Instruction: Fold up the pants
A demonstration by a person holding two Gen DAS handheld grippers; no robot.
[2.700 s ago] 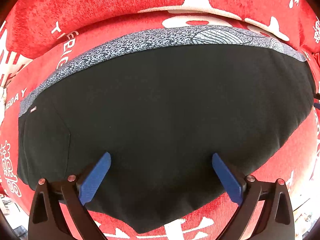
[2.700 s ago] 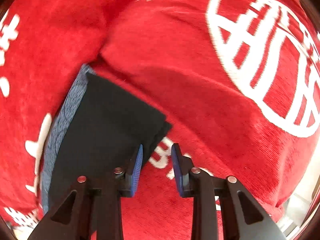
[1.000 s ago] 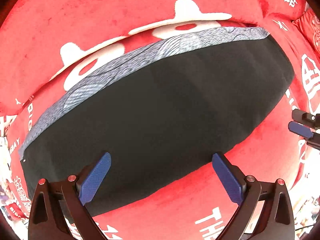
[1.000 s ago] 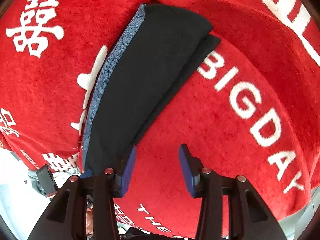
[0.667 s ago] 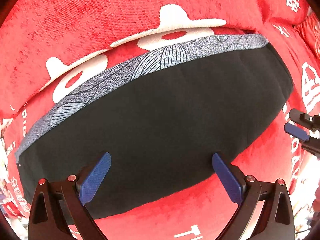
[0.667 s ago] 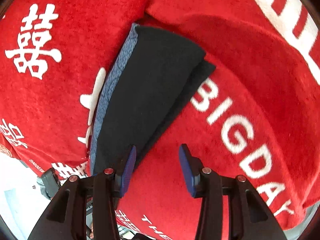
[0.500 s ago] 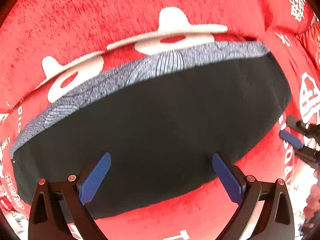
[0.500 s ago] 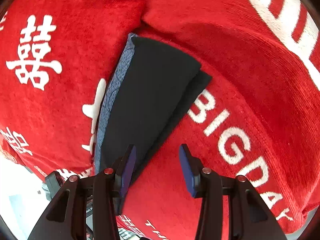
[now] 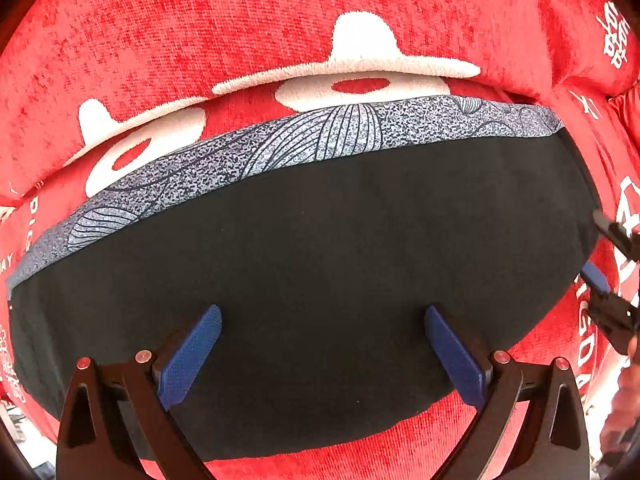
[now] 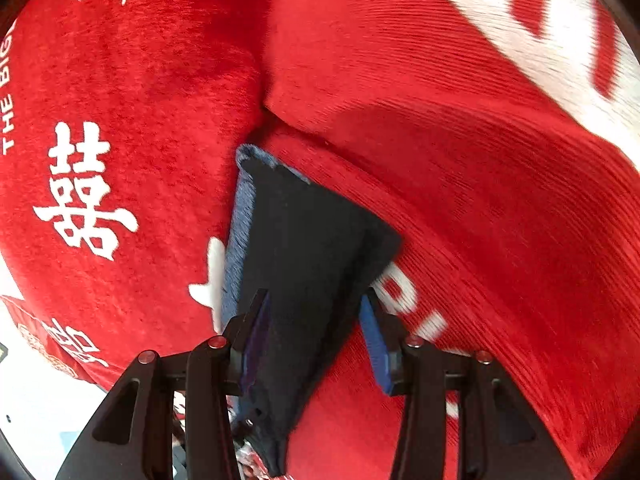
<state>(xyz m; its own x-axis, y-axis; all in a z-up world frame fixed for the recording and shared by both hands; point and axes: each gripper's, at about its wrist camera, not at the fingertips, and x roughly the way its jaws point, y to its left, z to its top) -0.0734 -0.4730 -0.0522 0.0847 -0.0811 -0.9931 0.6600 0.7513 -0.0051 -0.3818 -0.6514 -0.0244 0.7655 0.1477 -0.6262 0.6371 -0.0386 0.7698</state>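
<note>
left wrist: left gripper point(image 9: 322, 354) spread over smooth black pants point(image 9: 320, 280); right gripper point(image 10: 316, 334) spread astride folded end.

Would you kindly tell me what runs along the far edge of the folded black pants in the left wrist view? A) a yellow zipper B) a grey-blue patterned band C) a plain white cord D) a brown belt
B: a grey-blue patterned band borders the black pants on the far side.
</note>
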